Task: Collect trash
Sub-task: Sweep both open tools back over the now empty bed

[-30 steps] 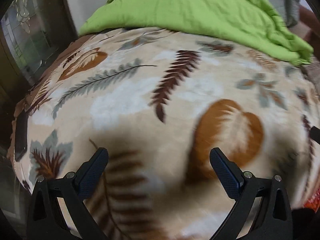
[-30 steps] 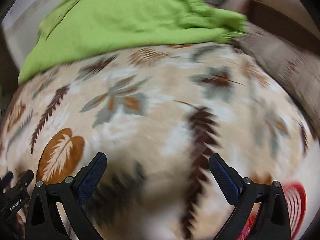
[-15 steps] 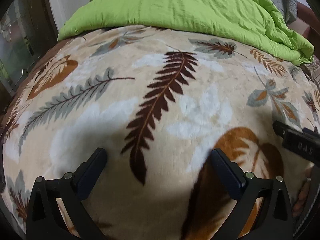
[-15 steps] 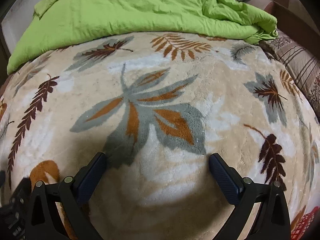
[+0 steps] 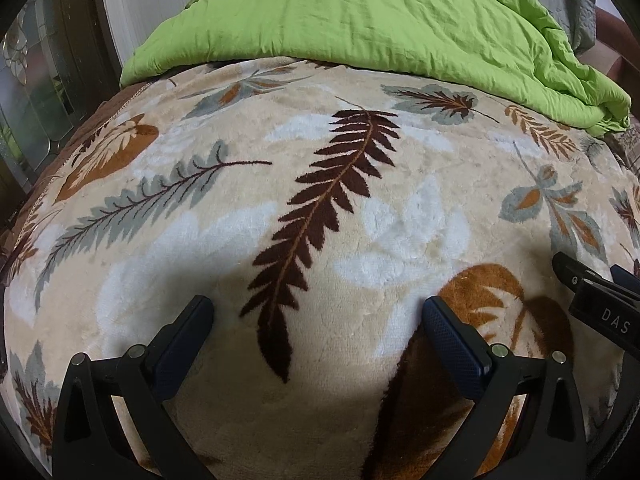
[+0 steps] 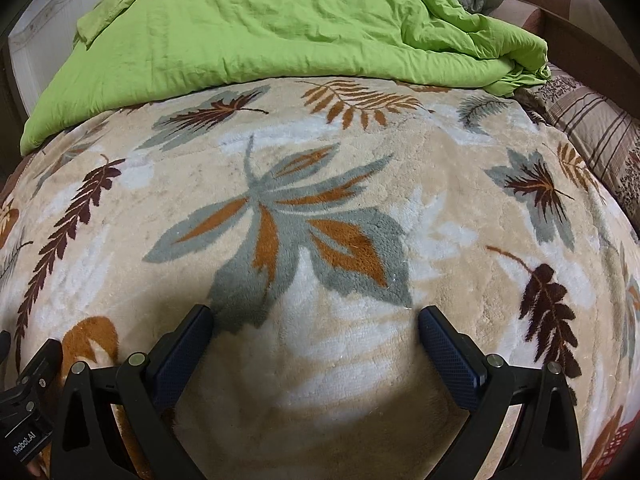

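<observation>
No trash shows in either view. My left gripper [image 5: 318, 308] is open and empty, hovering low over a beige blanket with a leaf pattern [image 5: 320, 200]. My right gripper [image 6: 316, 316] is open and empty over the same blanket [image 6: 320, 208], to the right of the left one. The right gripper's body shows at the right edge of the left wrist view [image 5: 600, 304]. The left gripper's body shows at the lower left of the right wrist view [image 6: 24, 400].
A crumpled green duvet [image 5: 380, 16] [image 6: 260, 28] lies across the far side of the bed. A striped pillow [image 6: 596, 132] sits at the right. A red mesh object [image 6: 616, 440] peeks in at the lower right. A glass-panelled door [image 5: 32, 92] stands left.
Both grippers have moved forward over the blanket toward the green duvet and steadied. The red mesh object has slid to the frame's corner. Both stay open.
</observation>
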`<state>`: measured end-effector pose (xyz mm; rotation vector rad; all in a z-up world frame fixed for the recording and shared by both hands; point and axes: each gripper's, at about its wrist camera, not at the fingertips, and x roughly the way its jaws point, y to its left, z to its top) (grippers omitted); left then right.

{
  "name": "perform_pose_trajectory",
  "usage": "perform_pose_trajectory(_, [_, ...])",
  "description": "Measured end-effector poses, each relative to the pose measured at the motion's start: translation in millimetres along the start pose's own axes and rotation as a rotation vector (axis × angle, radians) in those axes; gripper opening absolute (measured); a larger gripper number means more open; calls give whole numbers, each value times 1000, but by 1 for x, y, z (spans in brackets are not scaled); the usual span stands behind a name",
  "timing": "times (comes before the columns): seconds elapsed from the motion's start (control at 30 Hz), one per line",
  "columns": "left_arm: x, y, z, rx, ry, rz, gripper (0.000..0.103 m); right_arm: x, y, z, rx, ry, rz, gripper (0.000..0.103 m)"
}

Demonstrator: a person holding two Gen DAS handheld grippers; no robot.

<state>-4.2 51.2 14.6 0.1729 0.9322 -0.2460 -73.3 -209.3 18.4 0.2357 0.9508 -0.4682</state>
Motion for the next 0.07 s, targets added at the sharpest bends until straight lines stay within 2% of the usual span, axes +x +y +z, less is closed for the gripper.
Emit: perform_pose_trajectory(0.07, [1, 1, 1, 0, 0, 0, 103, 0, 0, 0, -1, 0, -1, 103])
